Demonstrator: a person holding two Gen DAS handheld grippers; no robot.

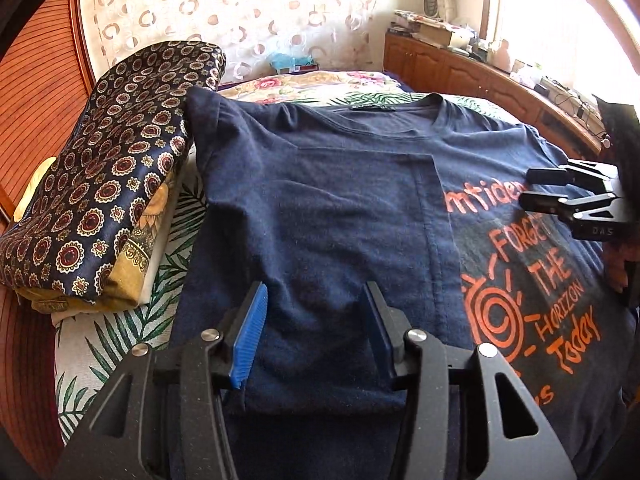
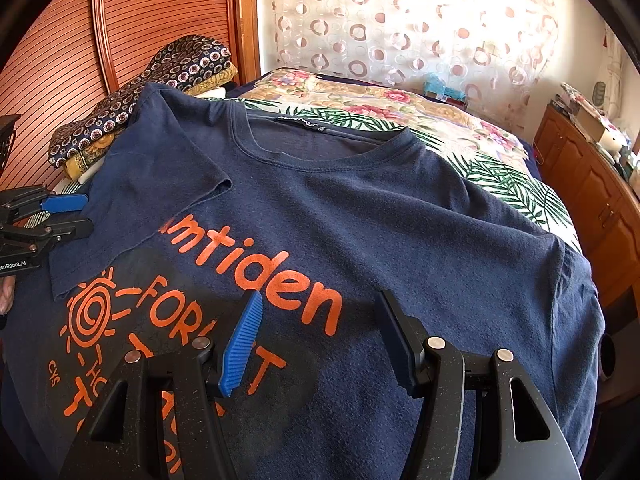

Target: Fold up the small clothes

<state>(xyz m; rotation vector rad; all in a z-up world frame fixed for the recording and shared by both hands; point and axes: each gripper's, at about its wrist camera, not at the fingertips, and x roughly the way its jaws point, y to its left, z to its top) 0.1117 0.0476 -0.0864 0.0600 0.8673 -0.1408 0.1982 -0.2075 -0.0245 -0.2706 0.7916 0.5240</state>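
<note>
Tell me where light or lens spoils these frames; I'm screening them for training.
Left wrist view: bright window blown out at upper right. Right wrist view: soft shadow on the navy printed T-shirt near the fingers. Both: fisheye bending, dark corners.

Both wrist views look steeply down, close, sharing the T-shirt (image 1: pixel 320 184)

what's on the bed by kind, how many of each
navy t-shirt with orange print: 1
stack of folded patterned cloths: 1
left gripper and right gripper, both open over the shirt: 2
total: 4
</note>
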